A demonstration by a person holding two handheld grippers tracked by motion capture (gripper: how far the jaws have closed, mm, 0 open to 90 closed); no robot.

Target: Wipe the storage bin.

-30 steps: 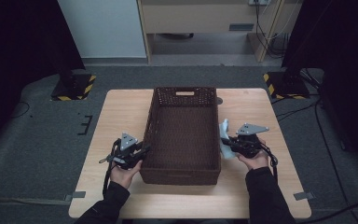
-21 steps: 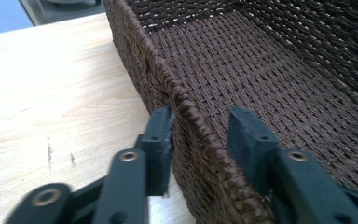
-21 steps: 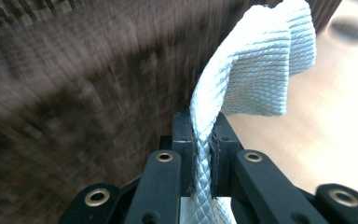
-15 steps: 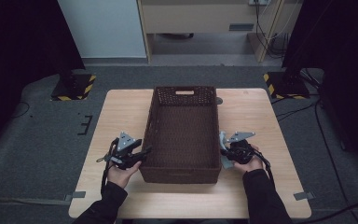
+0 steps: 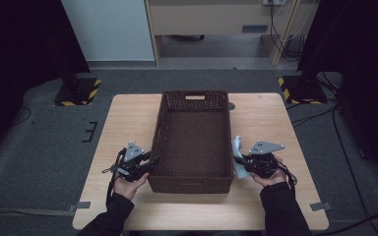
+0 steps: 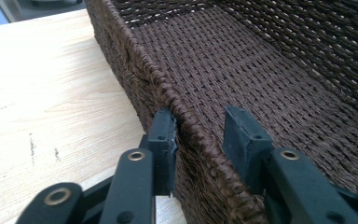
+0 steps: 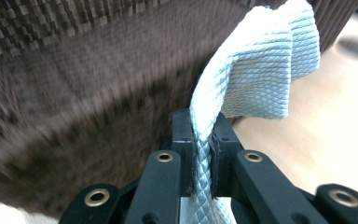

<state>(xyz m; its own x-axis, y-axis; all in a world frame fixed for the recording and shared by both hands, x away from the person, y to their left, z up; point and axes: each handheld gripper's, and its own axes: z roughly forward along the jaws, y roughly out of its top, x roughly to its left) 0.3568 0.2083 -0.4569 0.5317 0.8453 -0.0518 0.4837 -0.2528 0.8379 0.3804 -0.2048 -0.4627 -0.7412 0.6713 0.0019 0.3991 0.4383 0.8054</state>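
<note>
Right gripper (image 7: 201, 140) pinches the pale cloth (image 7: 261, 70); left gripper's (image 6: 198, 135) jaws, just closing, straddle the basket rim (image 6: 168, 88).

**Basket walls block the middle; side strips stay open**

The woven basket (image 5: 193, 142) takes up the centre of the counter (image 5: 128, 118), and its tall walls bar any level path across. Its inside is bare and can be entered from above. The left tongs (image 6: 198, 135) straddle the left wall's rim, one jaw outside and one inside with a gap on the inner side; they have just been closing. The right tongs (image 7: 202, 135) are clamped on a pale cloth (image 7: 261, 70), which hangs just beside the right wall and crowds that narrow gap. Bare counter strips run along both long sides, wider on the right and far corners. A small dark disc (image 5: 231, 105) lies near the far right corner.
</note>
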